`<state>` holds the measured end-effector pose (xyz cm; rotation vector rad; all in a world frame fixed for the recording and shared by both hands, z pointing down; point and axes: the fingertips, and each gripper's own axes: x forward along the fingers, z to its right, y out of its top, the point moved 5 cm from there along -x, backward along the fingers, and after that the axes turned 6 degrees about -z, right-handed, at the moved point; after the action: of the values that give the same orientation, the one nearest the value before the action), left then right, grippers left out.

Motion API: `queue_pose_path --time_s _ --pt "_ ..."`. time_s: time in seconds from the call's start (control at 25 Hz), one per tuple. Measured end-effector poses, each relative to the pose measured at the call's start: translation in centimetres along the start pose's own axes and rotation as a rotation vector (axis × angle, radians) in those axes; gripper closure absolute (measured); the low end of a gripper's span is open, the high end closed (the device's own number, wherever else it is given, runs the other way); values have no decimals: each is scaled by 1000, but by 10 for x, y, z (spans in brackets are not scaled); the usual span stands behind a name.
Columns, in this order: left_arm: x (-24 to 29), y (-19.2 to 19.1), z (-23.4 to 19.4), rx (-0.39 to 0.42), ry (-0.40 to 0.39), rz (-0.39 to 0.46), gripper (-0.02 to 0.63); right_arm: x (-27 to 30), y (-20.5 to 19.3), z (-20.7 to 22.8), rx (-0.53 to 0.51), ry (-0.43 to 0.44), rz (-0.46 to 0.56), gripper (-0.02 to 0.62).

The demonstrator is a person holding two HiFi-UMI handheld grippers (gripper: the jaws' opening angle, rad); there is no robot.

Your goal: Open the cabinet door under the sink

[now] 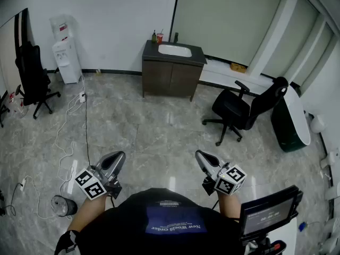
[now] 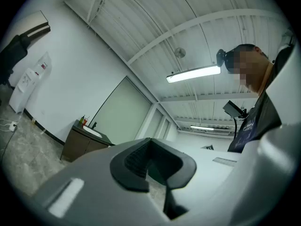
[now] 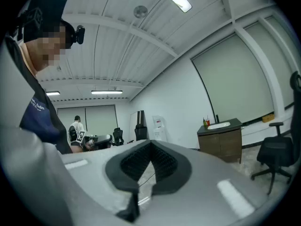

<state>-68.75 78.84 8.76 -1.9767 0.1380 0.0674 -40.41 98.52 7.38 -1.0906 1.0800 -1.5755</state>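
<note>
Open grey tiled floor (image 1: pixel 154 137) runs straight to the far dark-brown sink cabinet (image 1: pixel 171 77). On its right stands a black swivel office chair (image 1: pixel 245 109); a white cable (image 1: pixel 70 106) trails left.

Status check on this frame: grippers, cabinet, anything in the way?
Left gripper and right gripper shut, empty. Sink cabinet far ahead, doors closed. Office chair right of the path, not blocking.

Pretty plain office space: glossy grey stone-look floor (image 1: pixel 138 137), white walls (image 1: pixel 117 20) and a big pale panel (image 1: pixel 228 15) at the far side (window or partition, can't tell). A black office chair (image 1: pixel 33 73) sits far left, a second black chair (image 1: pixel 247 108) on the right. A white water dispenser (image 1: pixel 67 57) stands against the wall, with white cables (image 1: pixel 66 142) trailing over the floor. A strip light (image 2: pixel 193 73) is lit under the ribbed white ceiling (image 2: pixel 141 22).
</note>
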Motion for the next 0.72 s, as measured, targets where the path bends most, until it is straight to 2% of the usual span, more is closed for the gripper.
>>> queue_pose_path --time_s 0.4,0.72 --pt "-7 6 -1 -5 -1 3 607 5 2 -6 -17 7 -8 596" --pt "-14 12 -6 -11 -1 5 607 14 10 -13 9 5 -4 595"
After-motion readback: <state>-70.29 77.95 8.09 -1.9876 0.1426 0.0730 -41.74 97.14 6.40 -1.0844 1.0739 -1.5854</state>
